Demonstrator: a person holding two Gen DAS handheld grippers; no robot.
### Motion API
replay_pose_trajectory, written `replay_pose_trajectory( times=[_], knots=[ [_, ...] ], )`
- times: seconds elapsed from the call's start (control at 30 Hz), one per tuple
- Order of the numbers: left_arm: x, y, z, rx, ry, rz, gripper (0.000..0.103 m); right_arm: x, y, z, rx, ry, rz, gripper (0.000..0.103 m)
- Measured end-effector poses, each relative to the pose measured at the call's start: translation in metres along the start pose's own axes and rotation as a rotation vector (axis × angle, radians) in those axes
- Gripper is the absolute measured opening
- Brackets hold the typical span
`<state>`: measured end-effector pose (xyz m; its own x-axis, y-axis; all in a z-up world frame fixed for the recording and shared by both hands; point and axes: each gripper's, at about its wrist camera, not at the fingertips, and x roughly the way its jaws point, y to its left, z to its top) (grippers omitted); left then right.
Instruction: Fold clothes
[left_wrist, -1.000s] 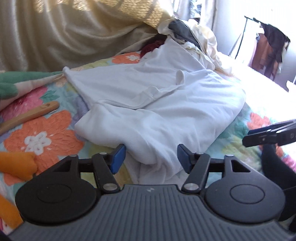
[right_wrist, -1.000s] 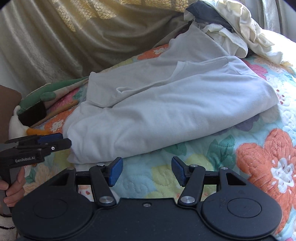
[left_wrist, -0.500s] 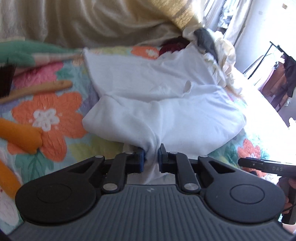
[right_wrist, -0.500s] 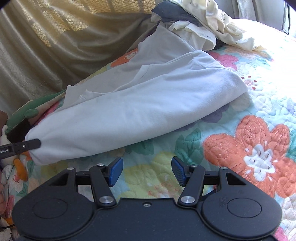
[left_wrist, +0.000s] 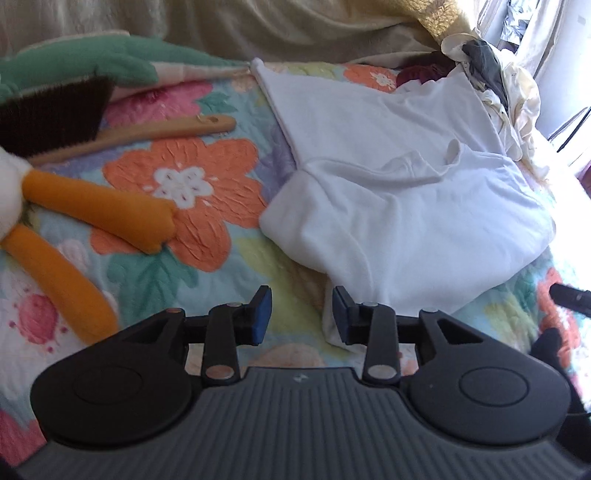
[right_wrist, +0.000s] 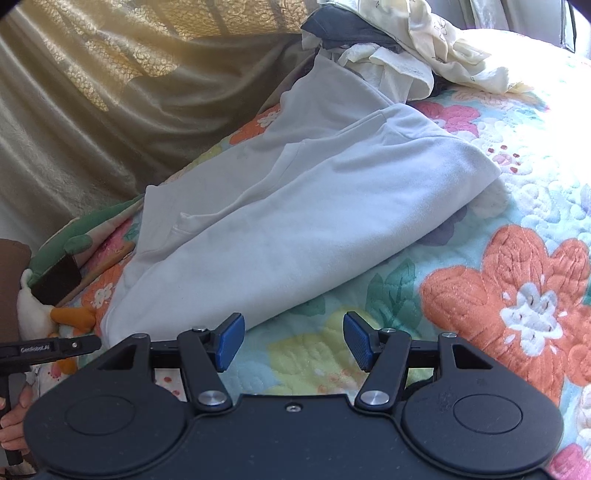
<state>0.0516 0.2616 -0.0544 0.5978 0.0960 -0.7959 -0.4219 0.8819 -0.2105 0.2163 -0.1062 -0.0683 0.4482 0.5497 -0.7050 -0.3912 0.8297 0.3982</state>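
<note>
A: While its jaws are opening, the left hand-held gripper (left_wrist: 301, 314) hovers with nothing pinched; the white garment's (left_wrist: 399, 206) near corner lies just beside its right pad.
B: And the other one?
A: The right hand-held gripper (right_wrist: 293, 341) stands wide and empty over the floral quilt (right_wrist: 509, 295).
B: How does the garment lie?
A: Folded on the bed, its long axis runs from near left to the far clothes pile (right_wrist: 399, 48).

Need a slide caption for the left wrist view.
Left gripper opening, nothing between its pads, beside a half-folded white garment on a floral quilt.
</note>
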Motion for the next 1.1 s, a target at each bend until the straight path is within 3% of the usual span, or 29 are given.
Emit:
replay_pose_trajectory(
  times=[0.13, 0.23, 0.3, 0.43, 0.53, 0.6, 0.63, 0.67, 0.7, 0.73, 0.8, 1.0, 1.03, 1.07, 1.1],
  knots=[
    [-0.006, -0.002, 0.004, -0.008, -0.018, -0.1, 0.041, 0.004, -0.008, 0.022, 0.076, -0.057, -0.021, 0.065],
    [-0.005, -0.027, -0.001, 0.134, -0.073, -0.065, 0.053, 0.001, -0.018, 0.037, 0.12, -0.067, -0.044, 0.065],
    [-0.001, -0.045, -0.008, 0.232, -0.09, -0.046, 0.057, -0.007, -0.029, 0.044, 0.145, -0.106, -0.106, 0.065],
    [0.018, -0.06, -0.016, 0.274, -0.025, -0.099, 0.068, -0.006, -0.062, 0.059, 0.218, -0.112, -0.11, 0.065],
    [0.041, -0.036, -0.013, 0.044, 0.079, -0.213, 0.074, 0.003, -0.091, 0.065, 0.301, -0.113, -0.158, 0.065],
    [0.05, -0.016, -0.012, -0.107, 0.089, -0.285, 0.074, 0.013, -0.111, 0.065, 0.369, -0.102, -0.152, 0.065],
    [0.054, -0.009, -0.012, -0.131, 0.077, -0.329, 0.072, 0.017, -0.117, 0.064, 0.388, -0.099, -0.136, 0.065],
    [0.056, -0.007, -0.012, -0.115, 0.044, -0.363, 0.063, 0.025, -0.122, 0.064, 0.378, -0.096, -0.103, 0.066],
    [0.06, -0.009, -0.012, -0.094, 0.004, -0.343, 0.056, 0.034, -0.127, 0.063, 0.365, -0.092, -0.069, 0.067],
    [0.065, -0.014, -0.012, -0.075, 0.005, -0.271, 0.043, 0.041, -0.128, 0.061, 0.36, -0.102, -0.061, 0.067],
    [0.073, -0.022, -0.01, -0.074, 0.048, -0.256, 0.043, 0.058, -0.133, 0.055, 0.393, -0.122, -0.061, 0.067],
    [0.076, -0.029, -0.011, -0.095, 0.023, -0.26, 0.05, 0.074, -0.138, 0.067, 0.378, -0.242, -0.054, 0.067],
    [0.076, -0.034, -0.01, -0.052, 0.02, -0.23, 0.042, 0.077, -0.136, 0.07, 0.343, -0.243, -0.049, 0.061],
    [0.075, -0.04, -0.009, -0.011, 0.018, -0.203, 0.032, 0.079, -0.135, 0.072, 0.306, -0.243, -0.043, 0.024],
    [0.071, -0.044, -0.008, 0.007, 0.013, -0.198, 0.026, 0.079, -0.13, 0.074, 0.256, -0.24, -0.058, 0.018]
  ],
)
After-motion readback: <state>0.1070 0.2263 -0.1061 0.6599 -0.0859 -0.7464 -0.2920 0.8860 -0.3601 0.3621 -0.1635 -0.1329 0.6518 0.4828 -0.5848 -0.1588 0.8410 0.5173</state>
